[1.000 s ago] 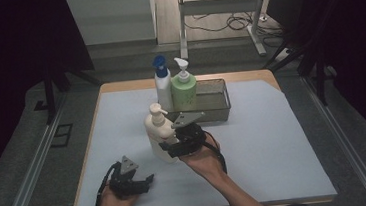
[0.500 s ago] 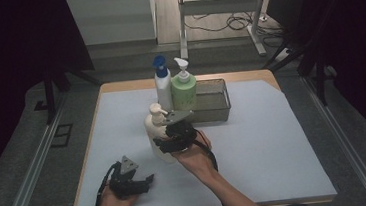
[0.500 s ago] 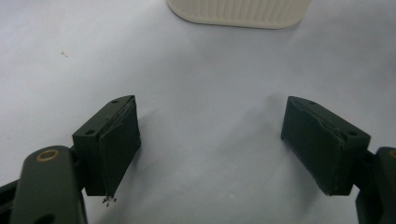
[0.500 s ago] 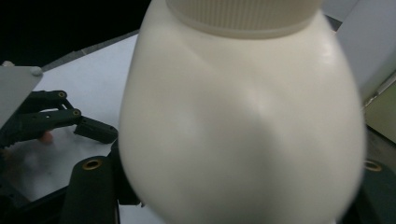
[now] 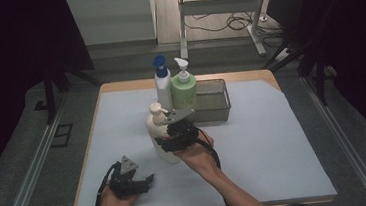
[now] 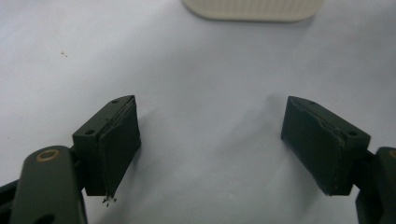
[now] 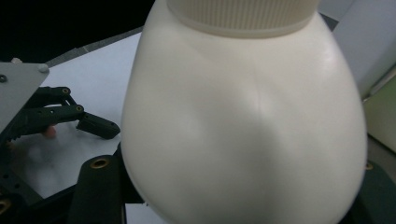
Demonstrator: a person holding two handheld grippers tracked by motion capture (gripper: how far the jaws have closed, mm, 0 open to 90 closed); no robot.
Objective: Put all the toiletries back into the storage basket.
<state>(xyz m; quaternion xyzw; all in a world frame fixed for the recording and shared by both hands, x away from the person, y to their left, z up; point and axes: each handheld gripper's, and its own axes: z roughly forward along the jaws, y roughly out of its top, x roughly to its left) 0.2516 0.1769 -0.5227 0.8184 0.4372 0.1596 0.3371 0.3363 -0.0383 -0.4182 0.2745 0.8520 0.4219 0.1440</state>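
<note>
At table centre, cream pump bottle [image 5: 159, 135] stands upright between the closing jaws of the right gripper [image 5: 167, 143]; pad contact cannot be confirmed. Near left, left gripper [image 5: 145, 180] rests spread, empty.

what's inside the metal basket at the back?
From the high view, the metal basket shows only a bare, dark interior. The green pump bottle stands just left of it, outside. The near wall hides the floor along that side, so something small and flat there can't be ruled out.
</note>
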